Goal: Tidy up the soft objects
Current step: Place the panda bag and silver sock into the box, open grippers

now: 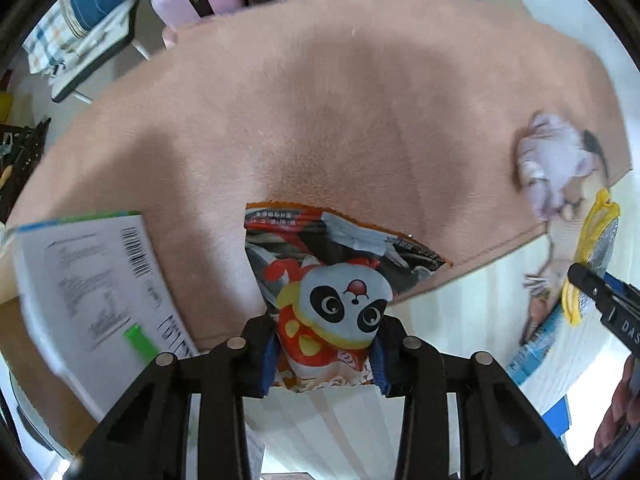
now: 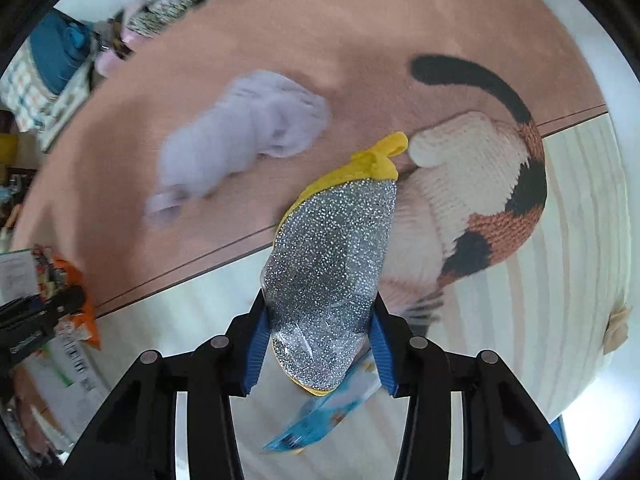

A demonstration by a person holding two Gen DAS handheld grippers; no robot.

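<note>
My left gripper (image 1: 324, 356) is shut on a snack bag with a panda print (image 1: 332, 280) and holds it above the pink blanket (image 1: 320, 100). My right gripper (image 2: 316, 360) is shut on a yellow sponge with a silver glitter face (image 2: 332, 264), held over the bed edge; the sponge also shows in the left wrist view (image 1: 596, 248). A fluffy lilac plush (image 2: 248, 136) lies on the blanket, and it also shows in the left wrist view (image 1: 552, 160). A calico cat cushion (image 2: 480, 200) lies to its right.
A white carton with a barcode (image 1: 92, 280) lies at the left. A blue box (image 2: 320, 420) lies under the right gripper. Folded clothes and a pink bottle (image 1: 180, 0) are beyond the blanket. The striped sheet (image 2: 580, 280) covers the near side.
</note>
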